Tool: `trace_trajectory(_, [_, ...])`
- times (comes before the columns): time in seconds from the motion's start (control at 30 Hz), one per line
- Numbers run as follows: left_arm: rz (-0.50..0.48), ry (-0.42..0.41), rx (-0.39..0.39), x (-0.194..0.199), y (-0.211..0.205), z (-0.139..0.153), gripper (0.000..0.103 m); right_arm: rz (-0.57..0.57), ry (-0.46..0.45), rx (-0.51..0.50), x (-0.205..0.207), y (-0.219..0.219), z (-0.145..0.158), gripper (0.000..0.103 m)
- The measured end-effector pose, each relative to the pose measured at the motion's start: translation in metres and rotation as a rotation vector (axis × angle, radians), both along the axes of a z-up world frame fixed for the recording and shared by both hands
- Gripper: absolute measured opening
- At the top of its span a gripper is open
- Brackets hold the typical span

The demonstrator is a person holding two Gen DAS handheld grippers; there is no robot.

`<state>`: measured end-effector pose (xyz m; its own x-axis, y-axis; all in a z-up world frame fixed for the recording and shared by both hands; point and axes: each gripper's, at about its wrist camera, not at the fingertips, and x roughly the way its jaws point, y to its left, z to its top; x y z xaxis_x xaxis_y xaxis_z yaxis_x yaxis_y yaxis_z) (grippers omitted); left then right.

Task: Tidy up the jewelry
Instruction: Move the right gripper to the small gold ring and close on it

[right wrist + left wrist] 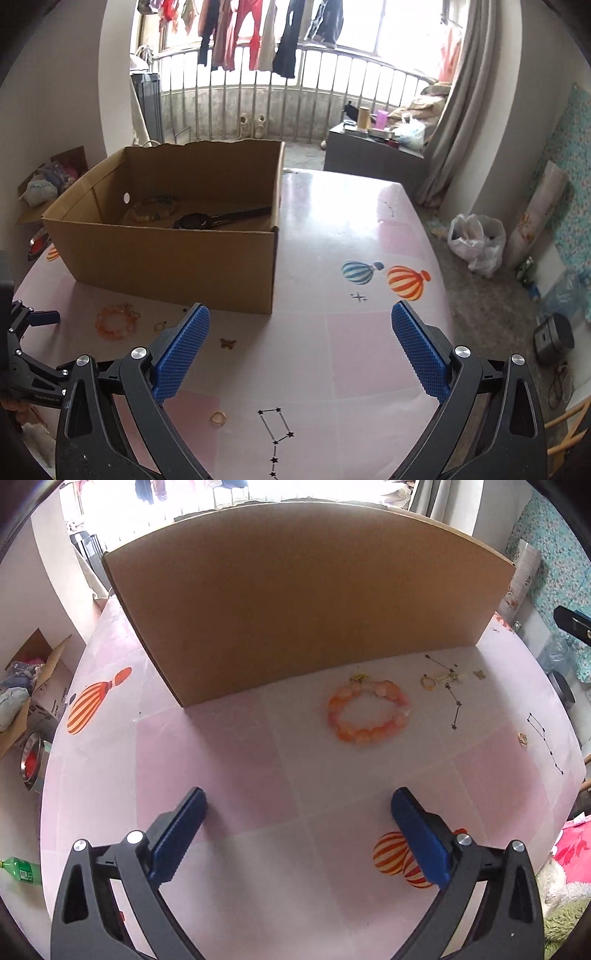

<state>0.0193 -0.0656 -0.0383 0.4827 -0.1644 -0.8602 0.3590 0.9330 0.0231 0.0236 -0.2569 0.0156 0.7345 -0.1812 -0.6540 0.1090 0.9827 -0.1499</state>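
A: Grippers? Left gripper [298,802] and right gripper [301,319], blue pads spread wide, nothing between.

B: Jewelry? Orange beaded bracelet [368,712] lies on pink tablecloth [240,768] just before brown cardboard box [177,254]; gold ring [218,418] further out; watch [207,220] inside.

bright barred window [303,85], grey curtain [447,140]

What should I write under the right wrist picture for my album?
Open right gripper above pink table; cardboard box beside orange bracelet.
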Motion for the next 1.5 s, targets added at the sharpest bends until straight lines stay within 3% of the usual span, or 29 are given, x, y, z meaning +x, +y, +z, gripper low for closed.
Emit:
trace_trajectory(0.1, [-0.002, -0.126, 0.054, -0.008, -0.005, 0.012, 0.087, 0.018, 0.018, 0.084, -0.002, 0.001, -0.004, 0.095])
trace_trajectory(0.2, [-0.041, -0.188, 0.040, -0.006, -0.011, 0.023, 0.077, -0.013, 0.055, 0.160, -0.003, 0.000, -0.011, 0.095])
trace_trajectory(0.37, [-0.129, -0.180, 0.056, 0.010, -0.023, 0.013, 0.071, -0.075, 0.068, 0.235, -0.005, 0.000, -0.012, 0.095])
trace_trajectory(0.43, [-0.141, -0.174, 0.017, 0.017, -0.024, 0.012, 0.071, -0.102, 0.070, 0.247, -0.005, 0.000, -0.011, 0.095])
trace_trajectory(0.57, [-0.141, -0.136, 0.019, 0.026, -0.015, 0.003, 0.070, -0.146, 0.081, 0.262, -0.006, 0.000, -0.010, 0.095])
trace_trajectory(0.67, [-0.112, -0.097, -0.017, 0.028, 0.002, 0.001, 0.070, -0.165, 0.103, 0.258, -0.002, 0.000, -0.016, 0.095])
trace_trajectory(0.93, [0.005, -0.104, 0.027, 0.024, 0.046, 0.000, 0.070, -0.145, 0.177, 0.256, -0.001, 0.012, -0.034, 0.095])
trace_trajectory(1.03, [0.014, -0.158, 0.074, 0.025, 0.048, 0.008, 0.070, -0.131, 0.163, 0.255, -0.005, 0.015, -0.032, 0.094])
trace_trajectory(1.1, [0.007, -0.192, 0.040, 0.018, 0.053, 0.018, 0.070, -0.126, 0.148, 0.258, -0.011, 0.015, -0.030, 0.094])
trace_trajectory(1.2, [-0.015, -0.191, -0.097, 0.015, 0.058, 0.032, 0.070, -0.098, 0.155, 0.266, -0.021, 0.014, -0.029, 0.093])
trace_trajectory(1.37, [-0.167, -0.109, -0.235, 0.016, 0.034, 0.038, 0.070, -0.051, 0.246, 0.276, -0.032, 0.022, -0.045, 0.073])
trace_trajectory(1.5, [-0.249, -0.040, -0.310, 0.001, 0.004, 0.035, 0.067, -0.038, 0.280, 0.257, -0.031, 0.027, -0.056, 0.049])
